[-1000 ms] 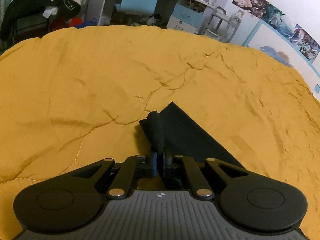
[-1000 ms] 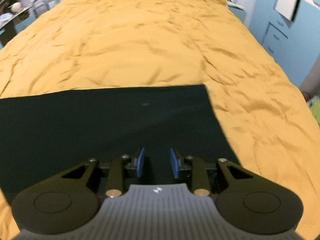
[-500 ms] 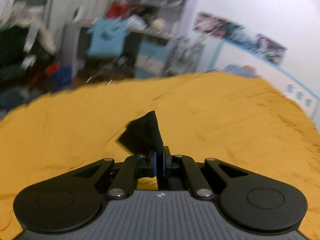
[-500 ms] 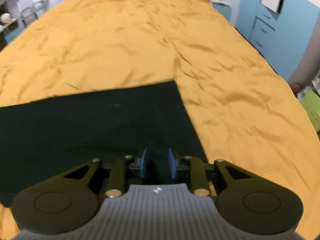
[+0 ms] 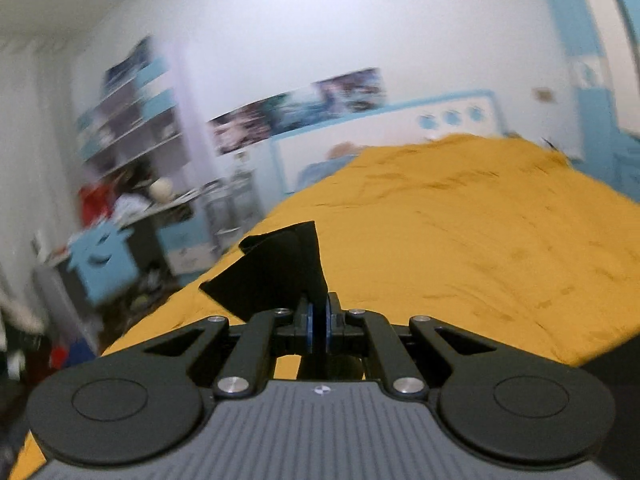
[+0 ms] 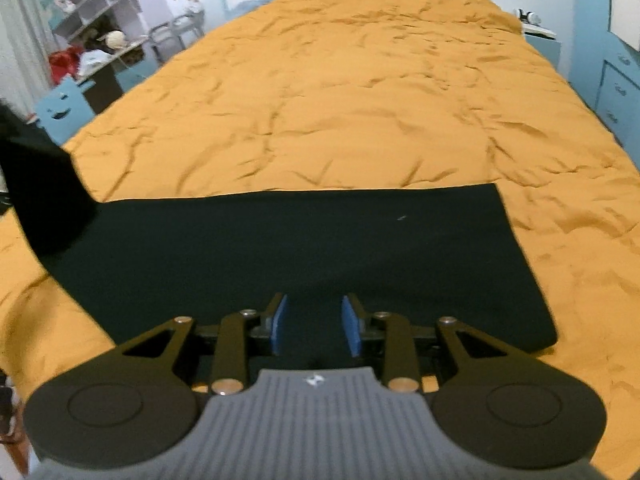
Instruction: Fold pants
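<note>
The black pants lie flat in a wide band across the yellow bedspread. At the left their end rises off the bed. That end is pinched in my left gripper, which is shut on it and held up above the bed. My right gripper hovers over the near edge of the pants; its jaws are opening, the blue pads stand apart and press on nothing.
Shelves and a cluttered desk stand left of the bed. A blue chair sits at the bed's left side. Blue drawers line the right wall. A white headboard closes the far end.
My left gripper has lifted and swung with the pants end, rolling as it went; its view now faces the headboard. My right gripper has drawn back a little and its jaws have spread wider.
</note>
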A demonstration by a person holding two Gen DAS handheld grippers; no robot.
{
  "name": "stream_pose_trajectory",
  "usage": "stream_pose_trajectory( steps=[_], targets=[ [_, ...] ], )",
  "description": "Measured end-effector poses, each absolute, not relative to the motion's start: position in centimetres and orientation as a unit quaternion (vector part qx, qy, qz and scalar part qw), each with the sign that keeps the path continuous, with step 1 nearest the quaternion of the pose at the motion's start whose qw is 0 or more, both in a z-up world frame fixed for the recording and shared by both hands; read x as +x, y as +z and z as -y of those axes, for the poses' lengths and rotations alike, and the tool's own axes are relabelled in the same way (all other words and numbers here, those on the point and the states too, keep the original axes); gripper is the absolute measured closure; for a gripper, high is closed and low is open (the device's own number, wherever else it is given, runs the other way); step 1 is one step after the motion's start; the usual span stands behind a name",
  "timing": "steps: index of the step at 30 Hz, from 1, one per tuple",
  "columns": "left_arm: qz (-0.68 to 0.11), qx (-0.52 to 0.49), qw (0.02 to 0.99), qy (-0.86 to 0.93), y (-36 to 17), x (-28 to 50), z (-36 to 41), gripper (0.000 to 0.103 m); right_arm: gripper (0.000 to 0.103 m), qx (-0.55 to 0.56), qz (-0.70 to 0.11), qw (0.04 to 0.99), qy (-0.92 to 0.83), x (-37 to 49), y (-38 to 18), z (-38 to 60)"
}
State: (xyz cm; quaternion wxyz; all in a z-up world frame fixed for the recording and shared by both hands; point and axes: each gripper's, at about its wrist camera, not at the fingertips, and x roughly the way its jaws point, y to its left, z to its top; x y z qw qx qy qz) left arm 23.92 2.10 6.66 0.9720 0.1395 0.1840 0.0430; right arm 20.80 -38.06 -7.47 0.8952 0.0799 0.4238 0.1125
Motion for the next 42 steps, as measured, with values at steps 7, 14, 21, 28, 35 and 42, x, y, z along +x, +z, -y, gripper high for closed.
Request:
stream_pose_trajectory(
  steps=[7, 14, 21, 28, 35, 42],
  targets=[
    [-0.244, 0.263, 0.931, -0.067, -1.3, 22.9, 8.5, 0.098, 0.076, 0.107, -0.417, 0.894, 0.123, 18.8, -7.5, 39.3],
    [-0.336, 0.34, 0.862, -0.17, -8.9, 20.2, 11.9, 0.097, 0.075, 0.127, -0.435, 0.881, 0.135, 18.0, -9.2, 39.8],
    [-0.44, 0.245, 0.83, -0.24, -8.9, 21.8, 9.6, 0.082, 0.075, 0.155, -0.448, 0.861, 0.184, 18.4, -10.3, 37.4],
    [-0.455, 0.072, 0.844, -0.273, -6.1, 22.0, 5.4, 0.08, 0.06, 0.218, -0.455, 0.831, 0.235, 21.2, -10.7, 34.2],
    [-0.419, 0.029, 0.898, -0.134, -4.4, 22.8, -0.4, 0.08, 0.056, 0.334, -0.486, 0.768, 0.25, 26.9, -13.6, 31.4],
    [-0.407, -0.017, 0.91, -0.074, -4.9, 24.8, -2.3, 0.08, 0.059, 0.43, -0.533, 0.693, 0.226, 31.4, -18.6, 29.1]
  ],
)
